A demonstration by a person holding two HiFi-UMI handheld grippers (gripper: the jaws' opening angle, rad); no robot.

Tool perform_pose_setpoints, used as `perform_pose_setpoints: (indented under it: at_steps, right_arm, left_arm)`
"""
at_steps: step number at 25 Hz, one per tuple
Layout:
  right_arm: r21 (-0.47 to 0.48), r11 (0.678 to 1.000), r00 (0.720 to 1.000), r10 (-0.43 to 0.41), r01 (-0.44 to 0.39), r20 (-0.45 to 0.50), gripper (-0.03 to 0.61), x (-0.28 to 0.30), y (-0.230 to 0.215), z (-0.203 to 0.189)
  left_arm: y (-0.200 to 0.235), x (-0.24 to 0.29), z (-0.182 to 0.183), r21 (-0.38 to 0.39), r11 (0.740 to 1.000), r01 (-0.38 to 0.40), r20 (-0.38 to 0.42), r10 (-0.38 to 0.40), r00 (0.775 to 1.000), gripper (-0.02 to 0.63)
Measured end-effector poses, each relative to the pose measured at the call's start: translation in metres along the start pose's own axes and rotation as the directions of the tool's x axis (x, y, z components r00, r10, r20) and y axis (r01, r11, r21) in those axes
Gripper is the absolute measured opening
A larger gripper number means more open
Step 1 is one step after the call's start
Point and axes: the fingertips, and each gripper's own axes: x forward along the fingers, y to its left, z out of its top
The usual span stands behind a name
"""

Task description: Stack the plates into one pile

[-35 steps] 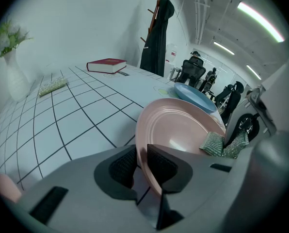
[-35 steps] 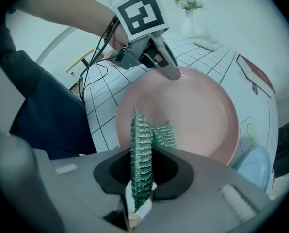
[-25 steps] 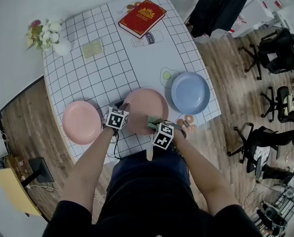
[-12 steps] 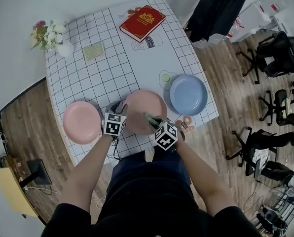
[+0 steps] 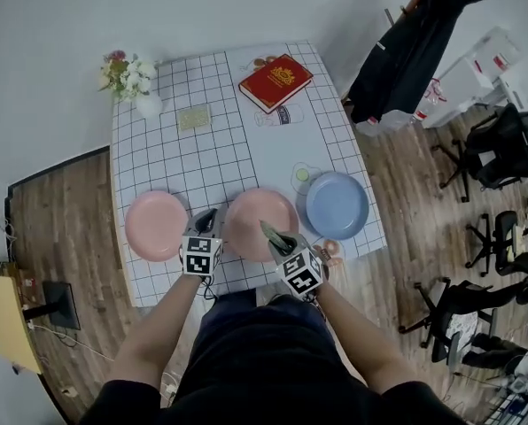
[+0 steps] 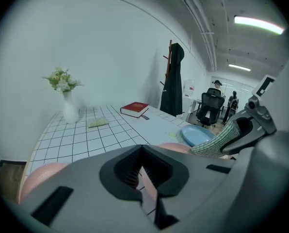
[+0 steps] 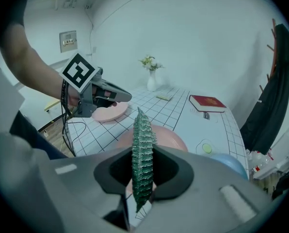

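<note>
Head view: three round plates lie flat, unstacked, in a row along the surface's (image 5: 213, 149) near edge: left pink plate (image 5: 156, 225), middle pink plate (image 5: 260, 223), blue plate (image 5: 337, 204). Both forearms reach forward, with the left claw (image 5: 206, 219) and right claw (image 5: 274, 235) tilted down at the middle pink plate's rim. Left gripper view: its jaws have just closed, empty. Right gripper view: green ribbed pads (image 7: 142, 140) meet, empty.

White wall (image 5: 202, 7) — wood floor (image 5: 60, 220)

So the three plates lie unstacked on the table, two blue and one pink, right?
No, the colours are reversed. The head view shows a left pink plate, a middle pink plate and one blue plate, all unstacked on the table.
</note>
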Motion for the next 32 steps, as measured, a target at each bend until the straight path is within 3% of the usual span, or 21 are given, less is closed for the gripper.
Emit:
perform_pose_setpoints:
  at_steps: [8, 19, 26, 32]
  right_arm:
    - [-0.08, 0.997, 0.989, 0.024, -0.012, 0.148, 0.08, -0.063, 0.017, 0.018]
    - [-0.12, 0.992, 0.951, -0.001, 0.04, 0.31, 0.08, -0.159, 0.028, 0.025]
    - [-0.133, 0.99, 0.935, 0.005, 0.045, 0.354, 0.08, -0.198, 0.054, 0.026]
    - [-0.22, 0.974, 0.928, 0.028, 0.059, 0.371, 0.08, -0.207, 0.088, 0.035]
  left_arm:
    - [-0.037, -0.088, 0.014, -0.074, 0.994, -0.084, 0.122, 0.093, 0.988, -0.005]
    - [-0.097, -0.198, 0.032, -0.098, 0.982, -0.162, 0.275, 0.184, 0.944, -0.006]
    - [-0.131, -0.269, 0.023, -0.091, 0.976, -0.2, 0.321, 0.219, 0.921, -0.006]
    - [-0.122, -0.314, 0.015, -0.12, 0.964, -0.237, 0.347, 0.264, 0.9, -0.006]
